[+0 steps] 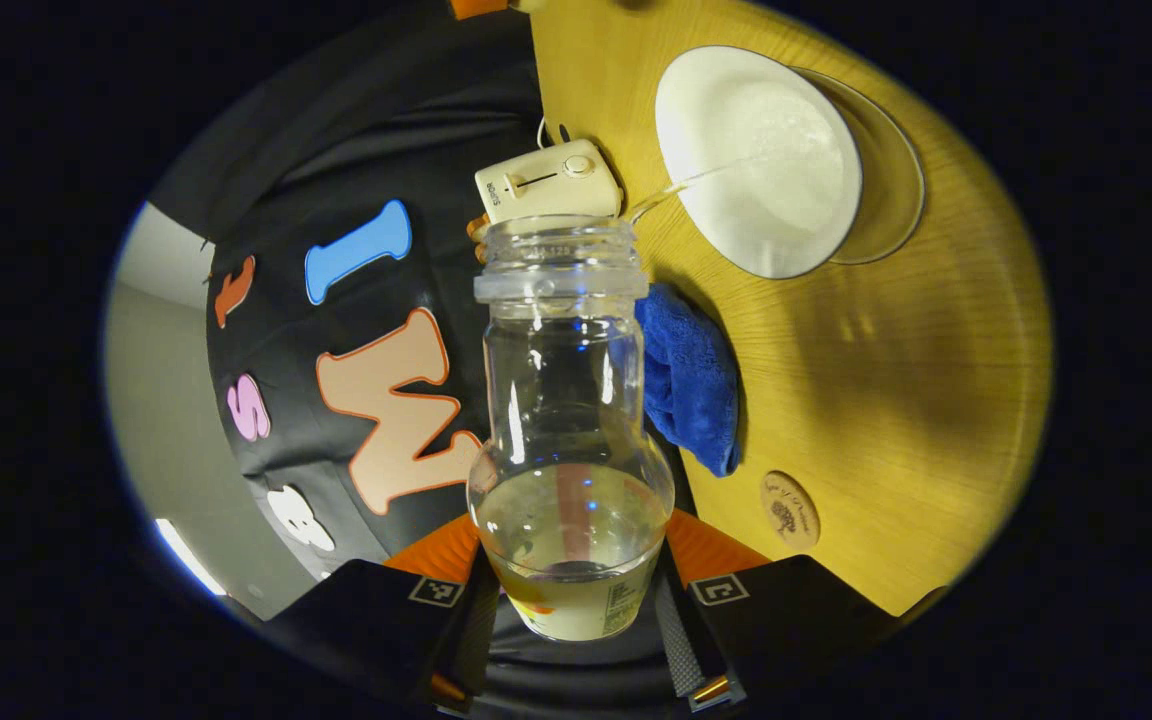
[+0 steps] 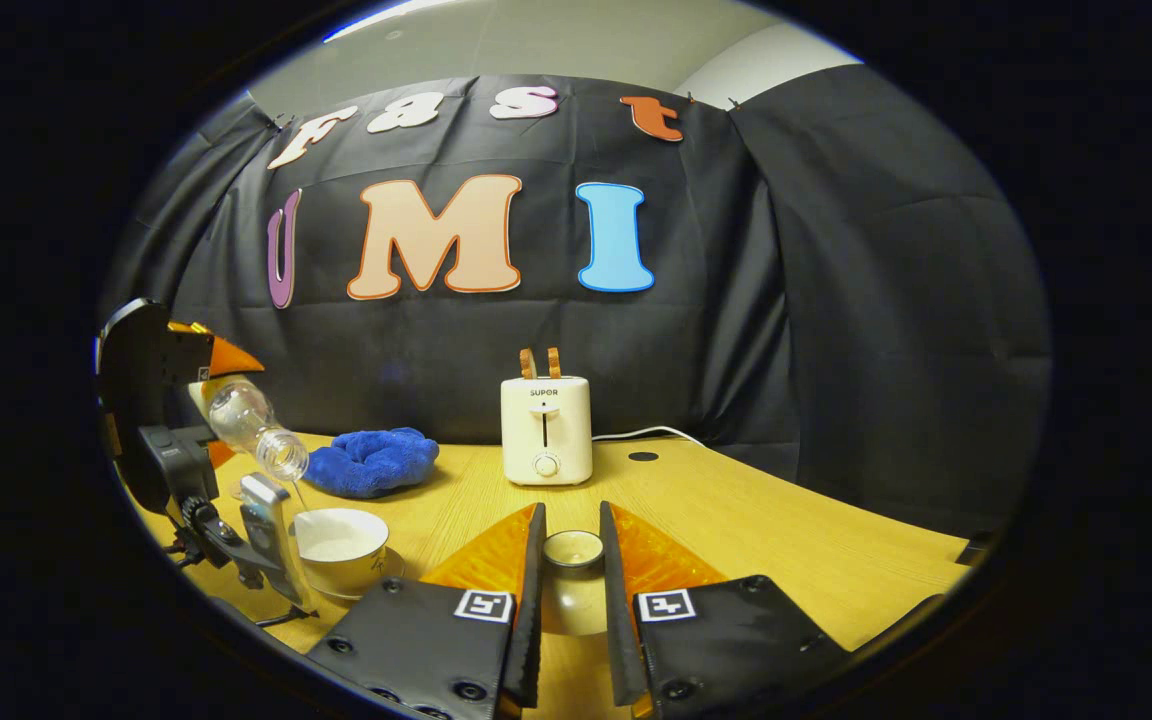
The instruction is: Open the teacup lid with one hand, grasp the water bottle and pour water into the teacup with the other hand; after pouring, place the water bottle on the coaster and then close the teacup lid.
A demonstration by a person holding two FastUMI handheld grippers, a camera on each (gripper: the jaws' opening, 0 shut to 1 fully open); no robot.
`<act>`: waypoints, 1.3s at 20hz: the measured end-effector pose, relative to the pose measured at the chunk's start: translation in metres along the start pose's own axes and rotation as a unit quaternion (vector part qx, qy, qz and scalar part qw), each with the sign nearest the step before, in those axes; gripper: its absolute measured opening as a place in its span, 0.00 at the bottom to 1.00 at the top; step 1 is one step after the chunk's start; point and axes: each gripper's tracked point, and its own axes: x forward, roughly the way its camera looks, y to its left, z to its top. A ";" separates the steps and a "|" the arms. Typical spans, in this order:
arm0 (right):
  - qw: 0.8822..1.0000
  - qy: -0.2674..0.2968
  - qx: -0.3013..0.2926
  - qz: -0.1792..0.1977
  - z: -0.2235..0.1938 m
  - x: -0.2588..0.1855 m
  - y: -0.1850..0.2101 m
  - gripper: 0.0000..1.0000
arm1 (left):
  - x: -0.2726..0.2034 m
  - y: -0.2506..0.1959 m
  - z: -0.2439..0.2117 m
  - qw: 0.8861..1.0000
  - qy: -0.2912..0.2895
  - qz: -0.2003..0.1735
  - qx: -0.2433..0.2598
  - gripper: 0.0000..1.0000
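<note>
Worktop [image 1: 886, 400]: left tongs [image 1: 573, 600] clamp tilted water bottle [image 1: 568, 400], stream reaching teacup [image 1: 766, 160]; coaster [image 1: 789, 509] bare near edge. Right tongs [image 2: 571, 590] grip teacup lid [image 2: 573, 548], open worktop around.

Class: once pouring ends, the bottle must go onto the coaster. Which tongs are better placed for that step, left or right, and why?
Left. The left tongs already grip the water bottle, tilted over the teacup, with the coaster close by on the table. The right tongs are occupied holding the lid.
</note>
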 end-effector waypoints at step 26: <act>1.000 0.000 -0.001 -0.002 0.001 -0.001 -0.001 0.31 | 0.061 -0.070 -0.077 0.680 0.022 -0.065 -0.730 0.66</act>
